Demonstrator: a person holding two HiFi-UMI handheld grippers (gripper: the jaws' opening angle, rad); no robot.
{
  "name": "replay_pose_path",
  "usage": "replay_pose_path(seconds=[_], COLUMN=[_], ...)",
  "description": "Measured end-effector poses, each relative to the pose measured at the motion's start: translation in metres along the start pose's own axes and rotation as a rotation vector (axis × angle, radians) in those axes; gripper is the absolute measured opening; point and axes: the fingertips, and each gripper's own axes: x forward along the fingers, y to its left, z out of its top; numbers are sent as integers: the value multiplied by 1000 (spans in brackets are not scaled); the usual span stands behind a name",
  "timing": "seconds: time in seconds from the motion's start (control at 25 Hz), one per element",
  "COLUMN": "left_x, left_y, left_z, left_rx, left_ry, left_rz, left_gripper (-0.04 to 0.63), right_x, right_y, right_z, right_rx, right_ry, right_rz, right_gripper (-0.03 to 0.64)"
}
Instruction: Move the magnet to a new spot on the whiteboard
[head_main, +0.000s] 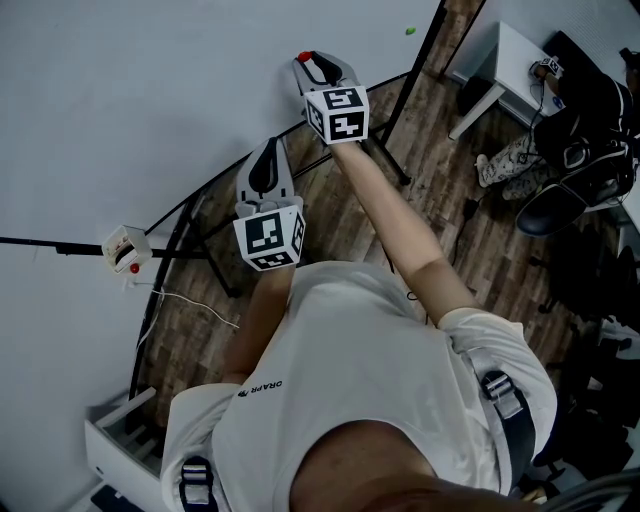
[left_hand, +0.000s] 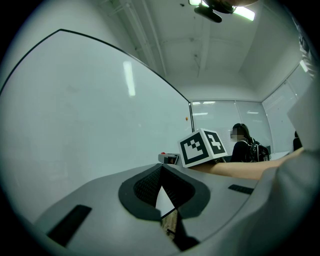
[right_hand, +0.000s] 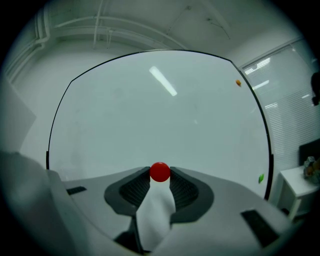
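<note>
**Red magnet clamped at the right jaw tips, against the whiteboard**

Right gripper (right_hand: 160, 176): the jaws are clenched on the red magnet (right_hand: 160, 172). The magnet sits at the very tips, with one ribbed pad touching each side of it. Behind the magnet, the channel between the jaws is clear back toward the camera.

In the head view the right gripper (head_main: 312, 60) is extended to the whiteboard (head_main: 150, 100), and the magnet (head_main: 305, 57) shows as a small red patch at the jaw tips, next to the board face. No view confirms whether the magnet actually touches the board.

Left gripper (left_hand: 161, 167): the jaws are closed tip to tip, nothing between them. In the head view the left gripper (head_main: 268, 148) is also held close to the board, nearer the person than the right one.

Visibility limits:
- From the left gripper view, the right gripper's marker cube (left_hand: 202, 146) covers most of that gripper; only a red speck shows beside it.
- An orange dot (right_hand: 238, 83) and a green dot (right_hand: 260, 177) near the board's right edge are too small to identify.
</note>
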Motion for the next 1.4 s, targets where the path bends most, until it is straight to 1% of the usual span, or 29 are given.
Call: replay_pose_path(seconds=[0.28, 0.68, 0.88, 1.12, 1.4], left_x=[-2, -3, -4, -5, -5], left_y=[-2, 0, 2, 3, 3], left_z=[1, 2, 2, 2, 3], left_rx=[3, 11, 9, 9, 6], left_ry=[-3, -3, -1, -4, -5], left_rz=[0, -4, -3, -3, -6], left_gripper=[2, 3, 2, 2, 2], right_x=[8, 18, 25, 29, 34], right_y=[-3, -2, -4, -8, -8], right_z=[-1, -12, -19, -24, -24], right_rx=[-9, 20, 14, 39, 35], right_ry=[15, 42, 63, 74, 72], right_rz=[1, -2, -1, -6, 2], right_gripper=[130, 130, 130, 130, 130])
